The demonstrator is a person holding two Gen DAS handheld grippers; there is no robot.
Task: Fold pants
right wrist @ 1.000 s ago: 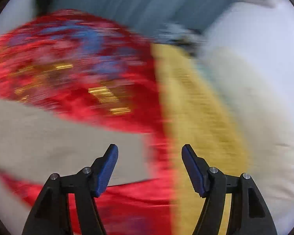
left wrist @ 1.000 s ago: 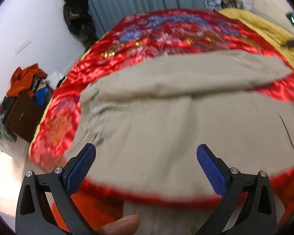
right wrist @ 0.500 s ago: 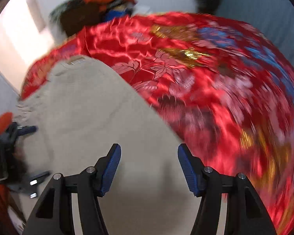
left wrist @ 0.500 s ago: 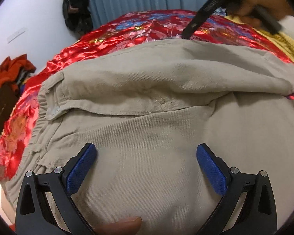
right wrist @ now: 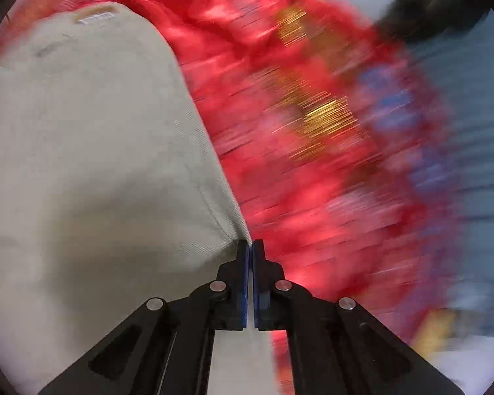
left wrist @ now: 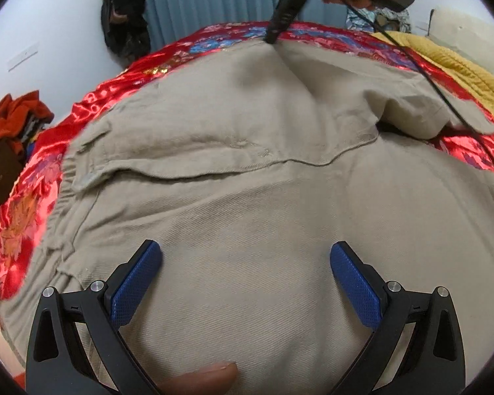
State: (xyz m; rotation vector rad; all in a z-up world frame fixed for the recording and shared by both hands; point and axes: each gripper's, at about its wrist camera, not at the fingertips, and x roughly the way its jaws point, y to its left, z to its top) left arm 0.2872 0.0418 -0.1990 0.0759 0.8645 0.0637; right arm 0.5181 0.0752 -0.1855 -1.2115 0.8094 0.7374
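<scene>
Nearest me, my left gripper (left wrist: 246, 265) hangs over the near leg of the pants (left wrist: 263, 230) with its jaws spread wide, holding nothing; it has closed in since a second ago, when the bed's near edge still showed under it. The beige pants lie spread across the red bedspread (left wrist: 33, 204), waistband to the left, one leg near and one leg far.

At the far edge, my right gripper (right wrist: 250, 247) has changed most: half a second ago its jaws stood apart above the cloth, and now they are pressed together on the far leg's hem edge, the fabric (right wrist: 82, 164) rising to a peak at the tips. That wrist view is streaked with motion. I judge the fold is starting: the far leg is caught and ready to come toward me over the near one.
</scene>
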